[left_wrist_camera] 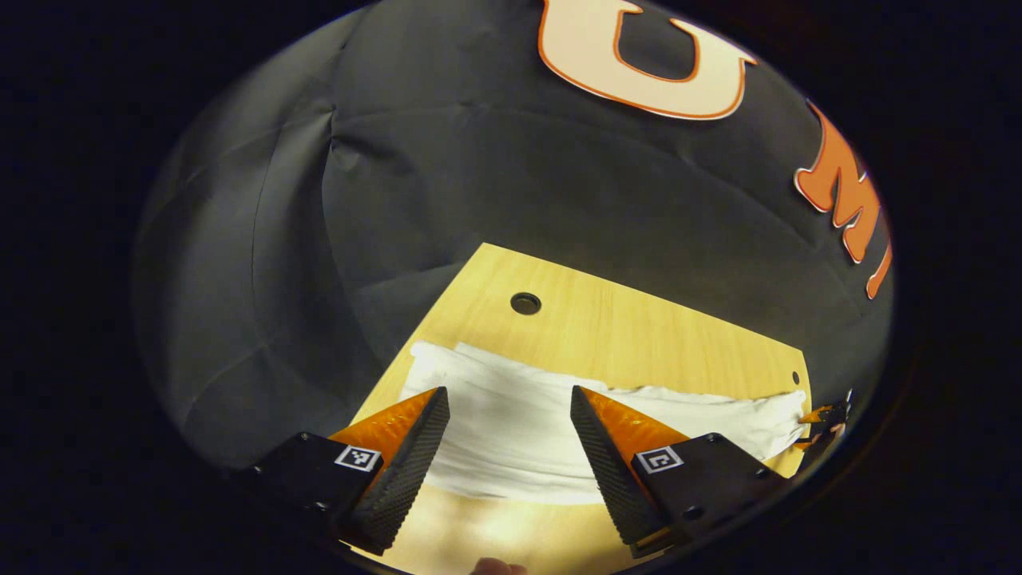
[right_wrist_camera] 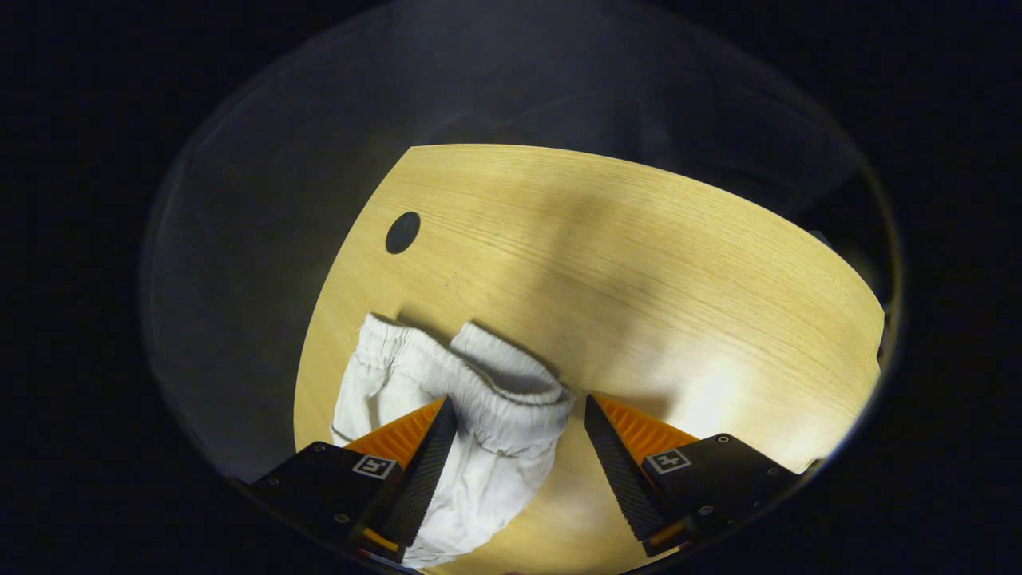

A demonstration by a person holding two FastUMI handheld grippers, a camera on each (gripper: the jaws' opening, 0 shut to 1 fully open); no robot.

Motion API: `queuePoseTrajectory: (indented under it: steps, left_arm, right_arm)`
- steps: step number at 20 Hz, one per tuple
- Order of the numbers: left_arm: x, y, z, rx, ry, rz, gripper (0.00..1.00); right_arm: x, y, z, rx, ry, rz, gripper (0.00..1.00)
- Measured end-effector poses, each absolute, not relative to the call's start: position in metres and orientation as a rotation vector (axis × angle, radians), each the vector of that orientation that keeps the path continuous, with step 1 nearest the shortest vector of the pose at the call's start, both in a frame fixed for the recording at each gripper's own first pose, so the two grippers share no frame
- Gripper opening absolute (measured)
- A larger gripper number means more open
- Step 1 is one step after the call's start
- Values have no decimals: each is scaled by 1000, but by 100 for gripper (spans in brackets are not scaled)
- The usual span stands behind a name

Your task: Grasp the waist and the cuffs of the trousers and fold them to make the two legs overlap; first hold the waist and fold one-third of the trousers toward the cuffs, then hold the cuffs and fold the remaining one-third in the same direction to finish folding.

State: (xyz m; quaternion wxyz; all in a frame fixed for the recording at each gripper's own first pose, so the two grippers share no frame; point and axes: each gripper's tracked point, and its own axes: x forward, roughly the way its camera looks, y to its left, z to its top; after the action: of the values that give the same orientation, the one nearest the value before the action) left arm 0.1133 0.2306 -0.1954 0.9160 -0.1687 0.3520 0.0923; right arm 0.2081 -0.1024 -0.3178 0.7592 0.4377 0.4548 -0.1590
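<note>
Both tongs gape, gripping nothing: my left gripper (left_wrist_camera: 509, 427) faces the trousers (left_wrist_camera: 559, 431) broadside, long axis crosswise; my right gripper (right_wrist_camera: 519, 435) straddles the waistband (right_wrist_camera: 479, 383), nearer.

- White trousers (left_wrist_camera: 559, 423) lie flat across the wooden table (left_wrist_camera: 639, 327), in a long band from the table's left edge to its right in the left gripper view.
- Bare table beyond the band, up to the black cloth wall (left_wrist_camera: 479, 184); a round hole (left_wrist_camera: 525, 303) sits in that strip.
- Left gripper (left_wrist_camera: 509, 447) fingers spread wide, above the cloth; bare wood strip nearer the camera.
- Right gripper view: right gripper (right_wrist_camera: 519, 455) fingers apart, elastic waist (right_wrist_camera: 495, 399) bunched between them, nearer the left finger.
- Wide open tabletop (right_wrist_camera: 639, 263) ahead and right of the waist.
- Other gripper (left_wrist_camera: 826, 419) at the band's far right end.
</note>
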Motion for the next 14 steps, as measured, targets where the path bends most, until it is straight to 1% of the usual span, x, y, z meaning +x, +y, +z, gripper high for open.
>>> queuePoseTrajectory:
  steps: [1,2,3,4,5,6,9,11,14]
  left_arm:
    - [105,223,-194,-340,723,195,100]
    - [95,216,-193,-335,721,209,100]
    - [86,207,-191,-341,717,215,100]
    - [76,197,-189,-348,713,215,100]
    - [65,187,-190,-351,718,214,100]
    - [57,177,-193,-353,723,214,100]
    - [36,152,-196,-384,744,204,100]
    - [26,137,-200,-390,749,198,100]
    - [14,126,-201,-353,753,194,100]
  right_arm:
    - [212,-105,-319,952,974,-360,94]
    - [213,-107,-321,946,969,-371,94]
    - [212,-110,-323,934,972,-383,85]
    - [211,-111,-326,923,975,-384,75]
    - [212,-109,-326,931,975,-369,53]
    - [216,-105,-327,942,975,-354,47]
    - [217,-105,-318,993,952,-341,17]
    - [215,-107,-306,1006,911,-320,11]
    - [215,-103,-269,1020,812,-241,9]
